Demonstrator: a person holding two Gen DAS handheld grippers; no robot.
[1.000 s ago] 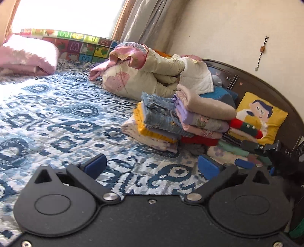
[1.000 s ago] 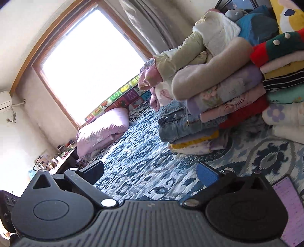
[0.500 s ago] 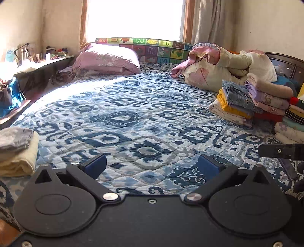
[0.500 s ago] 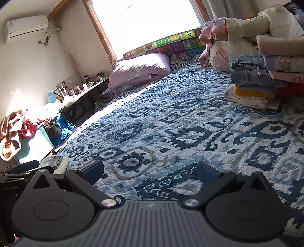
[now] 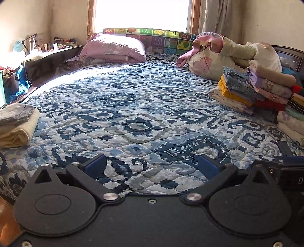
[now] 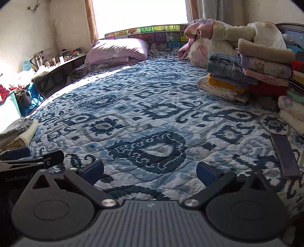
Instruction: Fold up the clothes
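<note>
While both grippers hang low over the quilt (image 5: 148,106), each has its blue-padded jaws spread wide with nothing between them: the left gripper (image 5: 151,164) and, just beside it, the right gripper (image 6: 150,168). Each shows at the edge of the other's view. On the near right of the quilt lies a dark phone (image 6: 285,154), flat. At the near left edge sits a small folded pile (image 5: 16,124), grey cloth on cream. Farther off, on the right, folded clothes (image 5: 252,89) stand in tall stacks, with jeans (image 6: 225,65) among them, and a bundled duvet (image 5: 224,55) lies behind. Across the quilt a pink pillow (image 5: 114,50) rests against a bright alphabet mat (image 5: 152,38) under the window (image 5: 142,13). Along the left wall a cluttered shelf (image 5: 51,49) runs beside the bed.
</note>
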